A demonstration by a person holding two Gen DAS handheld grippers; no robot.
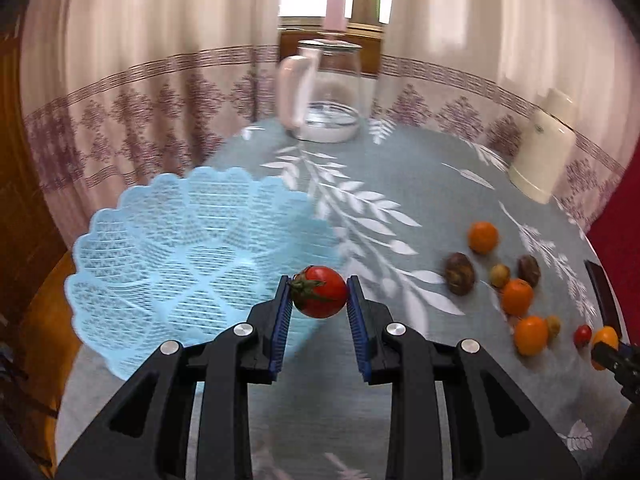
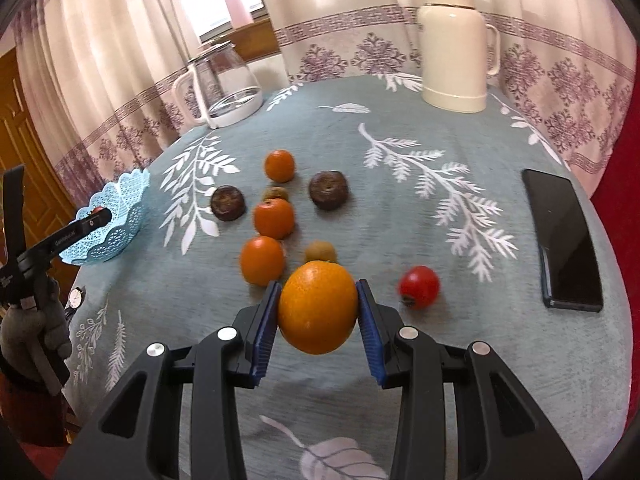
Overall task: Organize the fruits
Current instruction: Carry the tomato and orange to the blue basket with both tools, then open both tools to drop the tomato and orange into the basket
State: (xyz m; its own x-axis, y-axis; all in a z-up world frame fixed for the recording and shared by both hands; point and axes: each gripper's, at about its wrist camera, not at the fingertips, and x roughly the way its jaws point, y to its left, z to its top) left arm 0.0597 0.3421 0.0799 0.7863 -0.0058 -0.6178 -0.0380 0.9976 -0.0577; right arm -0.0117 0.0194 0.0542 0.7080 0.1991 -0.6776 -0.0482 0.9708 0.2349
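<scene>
Left gripper [image 1: 319, 298] clamps a tomato [image 1: 320, 292] at the blue basket [image 1: 132, 264] rim; carry it over centre, release low; right gripper [image 2: 318, 308] grips an orange [image 2: 317, 307].

Left wrist view: right gripper [image 1: 612, 356] cut off at frame edge, only a dark tip showing over part of a yellow-orange fruit [image 1: 605, 338]; grip cannot be read here. Phone [image 1: 602, 296] just a dark sliver at the rim. Thermos [image 1: 544, 148] and glass kettle [image 1: 324, 92] motion-smeared. Right wrist view: left gripper [image 2: 96, 218] seen side-on over the blue basket [image 2: 116, 216]; a red speck at its tip, too small to identify. Wristwatch [image 2: 75, 299] dial unreadable. Gloved hand [image 2: 36, 336] partly cropped.
</scene>
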